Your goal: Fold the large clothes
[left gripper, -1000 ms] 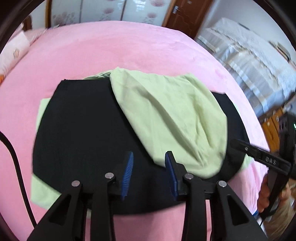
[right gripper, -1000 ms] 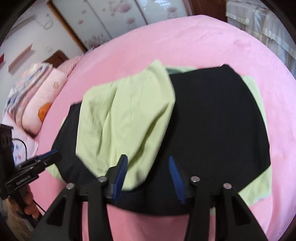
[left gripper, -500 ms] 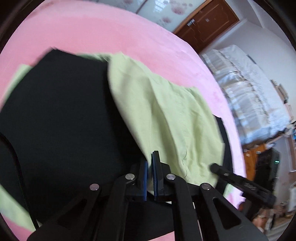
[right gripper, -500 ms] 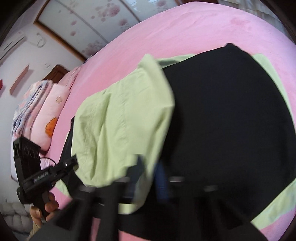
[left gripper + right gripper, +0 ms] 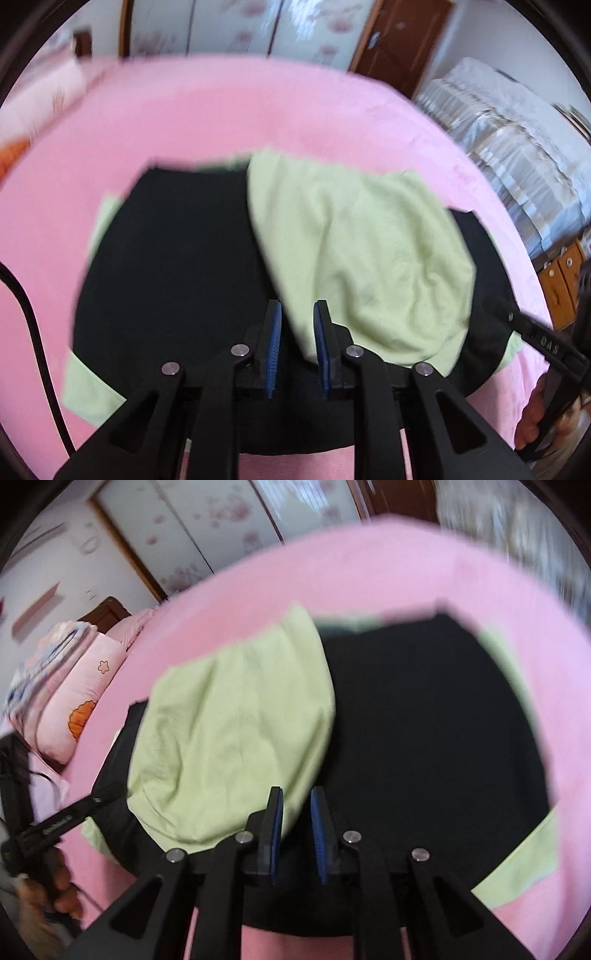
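A large black garment [image 5: 177, 277] [image 5: 424, 738] lies flat on the pink bed [image 5: 221, 122] [image 5: 406, 572]. A light green flap [image 5: 369, 258] [image 5: 236, 738] is folded over one side of it, and green corners stick out from under the black. My left gripper [image 5: 297, 314] hovers above the near edge of the green flap; its jaws are opening, a narrow gap apart, with nothing pinched. My right gripper [image 5: 297, 797] hovers over the same edge from the other side, its jaws also opening and nothing between them. Each gripper shows at the edge of the other's view, held in a hand.
Pink pillows [image 5: 88, 701] lie at the head of the bed. A second bed with a pale striped cover [image 5: 517, 147] and a wooden cabinet [image 5: 561, 280] stand beyond the far side. A black cable [image 5: 22, 306] hangs on the left.
Both grippers' jaws came together half a second ago as the views dipped close to the cloth, then parted a little and drew back. The garment lies as before.
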